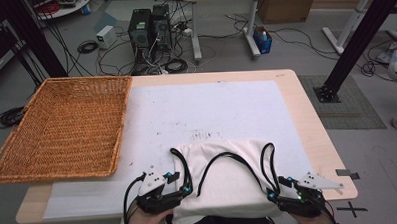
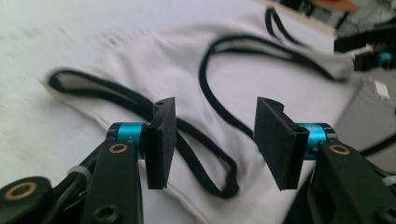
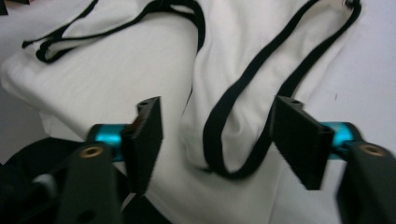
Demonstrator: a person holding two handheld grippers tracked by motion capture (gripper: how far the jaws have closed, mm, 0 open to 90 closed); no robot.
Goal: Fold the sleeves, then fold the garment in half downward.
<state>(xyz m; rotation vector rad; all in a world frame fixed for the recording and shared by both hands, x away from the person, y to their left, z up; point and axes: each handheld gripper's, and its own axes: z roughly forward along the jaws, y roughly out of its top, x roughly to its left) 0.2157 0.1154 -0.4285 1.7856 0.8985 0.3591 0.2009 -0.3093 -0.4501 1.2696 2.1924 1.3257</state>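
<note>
The left gripper [image 2: 210, 140] hangs nearest, jaws spread wide over the white cloth garment [image 1: 224, 178], holding nothing; a loop of black trim [image 2: 219, 177] lies between its flat, dark pads. The right gripper [image 3: 217, 140] is equally wide apart above another trim loop. The soft, creased garment lies at the table's [image 1: 312, 133] near edge. A woven wicker basket [image 1: 62, 127] sits left.

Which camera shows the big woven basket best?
The high view: the whole wicker basket sits on the table's left side, its rim and woven floor plain. The two gripper views look instead at the white garment with black trim.
</note>
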